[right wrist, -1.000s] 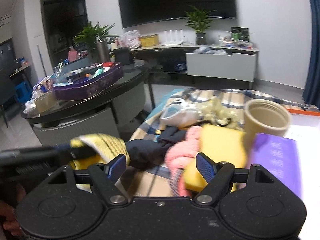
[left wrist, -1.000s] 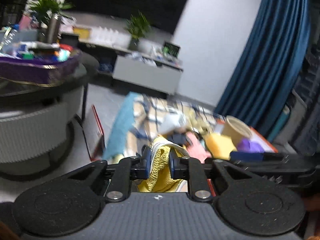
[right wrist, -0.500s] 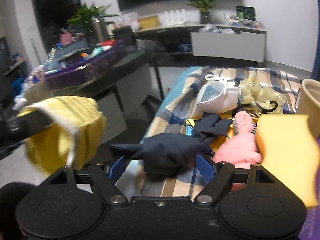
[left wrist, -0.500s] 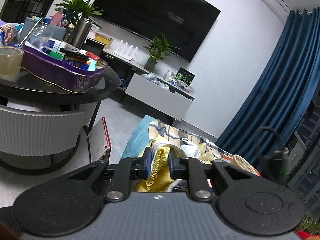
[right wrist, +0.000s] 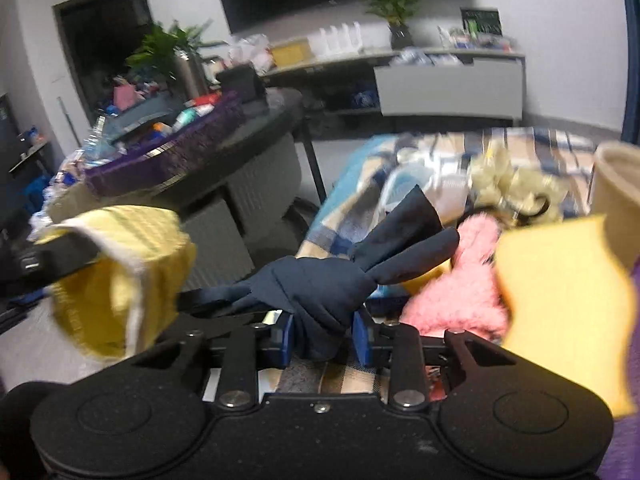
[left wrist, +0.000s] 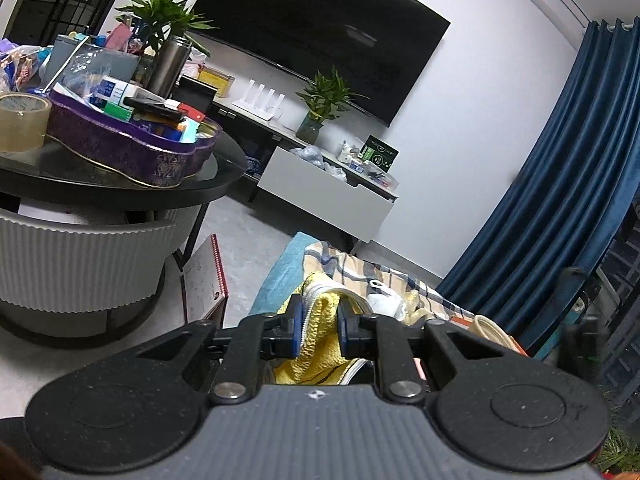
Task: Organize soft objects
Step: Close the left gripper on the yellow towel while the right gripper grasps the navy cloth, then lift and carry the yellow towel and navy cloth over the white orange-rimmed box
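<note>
Navy cloth (right wrist: pixel 320 292) now sat between the right gripper's (right wrist: pixel 322 338) closing jaws, wide open a second before; left gripper (left wrist: pixel 319 330) stayed clamped on yellow cloth (left wrist: pixel 320 332), so a second pickup was beginning.

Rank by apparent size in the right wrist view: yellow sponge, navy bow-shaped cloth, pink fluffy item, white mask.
1. yellow sponge, though it sits closest to the camera, which inflates it
2. navy bow-shaped cloth
3. pink fluffy item, close to the navy cloth in size, so this order is unsure
4. white mask, blurred and farther back
</note>
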Demonstrator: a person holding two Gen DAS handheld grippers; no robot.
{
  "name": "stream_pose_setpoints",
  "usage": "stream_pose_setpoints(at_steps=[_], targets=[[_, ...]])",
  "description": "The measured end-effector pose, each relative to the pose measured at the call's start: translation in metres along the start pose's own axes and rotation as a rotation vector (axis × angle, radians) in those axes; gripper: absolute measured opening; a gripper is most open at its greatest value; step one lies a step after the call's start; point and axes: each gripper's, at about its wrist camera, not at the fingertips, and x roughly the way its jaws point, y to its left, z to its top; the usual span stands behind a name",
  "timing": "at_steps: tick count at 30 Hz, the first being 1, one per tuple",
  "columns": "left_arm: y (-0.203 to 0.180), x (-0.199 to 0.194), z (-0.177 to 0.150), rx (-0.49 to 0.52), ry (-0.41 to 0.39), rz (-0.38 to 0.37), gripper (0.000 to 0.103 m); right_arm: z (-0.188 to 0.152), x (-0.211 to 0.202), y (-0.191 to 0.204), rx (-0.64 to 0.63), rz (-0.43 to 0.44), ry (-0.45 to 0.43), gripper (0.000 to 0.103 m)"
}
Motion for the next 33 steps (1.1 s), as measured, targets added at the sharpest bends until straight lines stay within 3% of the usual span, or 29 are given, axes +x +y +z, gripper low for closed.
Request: stream_pose_setpoints(at_steps=[9, 14, 25, 33], targets=[[-0.031, 0.008, 0.009, 0.083, 0.036, 0.008, 0.019, 0.009, -0.075, 0.006, -0.16, -0.054, -0.123, 0.037], [-0.052, 0.018, 0.014, 0.193, 0.078, 0.063, 0.019, 0.016, -0.103, 0.004, -0.228, -0.092, -0.166, 0.037], [-0.081, 0.031, 0.014, 0.305, 0.149, 0.161, 0.019, 0.022, -0.14, -0.008, -0.228, -0.073, -0.215, 0.037], [-0.096, 0.026, 0.01, 0.32, 0.144, 0.16, 0.019, 0.018, -0.16, -0.016, -0.214, -0.071, -0.242, 0.037]])
